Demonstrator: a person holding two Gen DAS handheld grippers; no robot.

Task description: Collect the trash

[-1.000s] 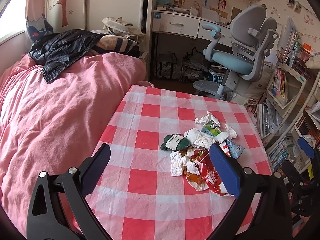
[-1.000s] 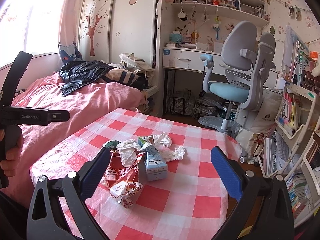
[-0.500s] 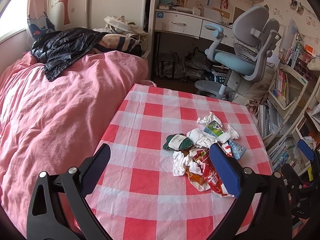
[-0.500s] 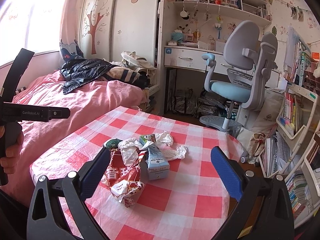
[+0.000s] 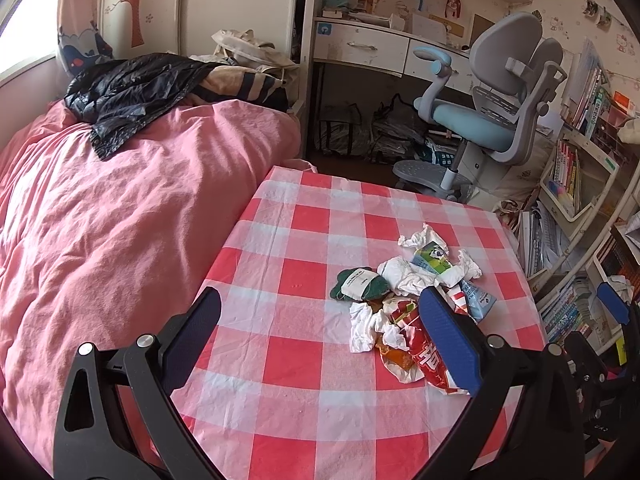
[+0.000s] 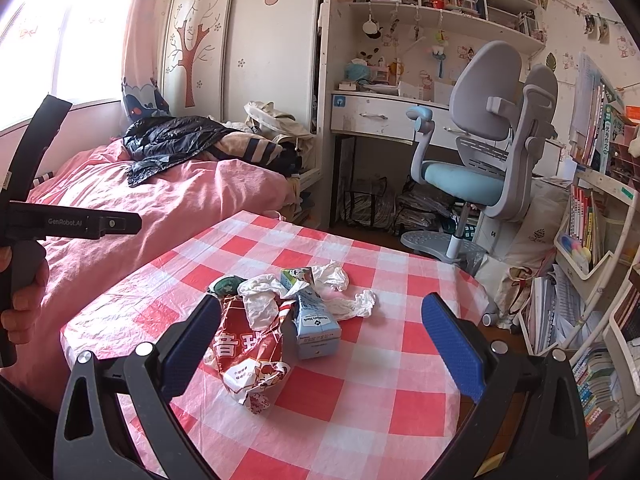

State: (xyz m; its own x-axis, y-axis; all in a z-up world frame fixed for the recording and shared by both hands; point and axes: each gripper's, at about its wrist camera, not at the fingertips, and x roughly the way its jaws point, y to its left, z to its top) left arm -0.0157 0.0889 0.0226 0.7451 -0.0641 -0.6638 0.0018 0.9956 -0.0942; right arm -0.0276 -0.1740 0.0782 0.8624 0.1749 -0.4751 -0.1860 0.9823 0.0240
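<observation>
A heap of trash lies on the checkered tabletop (image 6: pixel 360 392). Within it, the red snack bag (image 6: pixel 250 354) lies lengthwise beside the blue carton (image 6: pixel 314 322), which also lies flat. The left gripper (image 5: pixel 320 338) and right gripper (image 6: pixel 320 338) hover with jaws spread wide, empty.

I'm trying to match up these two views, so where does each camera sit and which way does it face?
Left wrist: rides the left hand-held gripper, open, looking across the checked table at the trash pile; the right hand-held gripper shows at far right.
Right wrist: rides the right hand-held gripper, open, facing the trash pile; a hand shows at left.
Both share the pile, bed and chair.
</observation>
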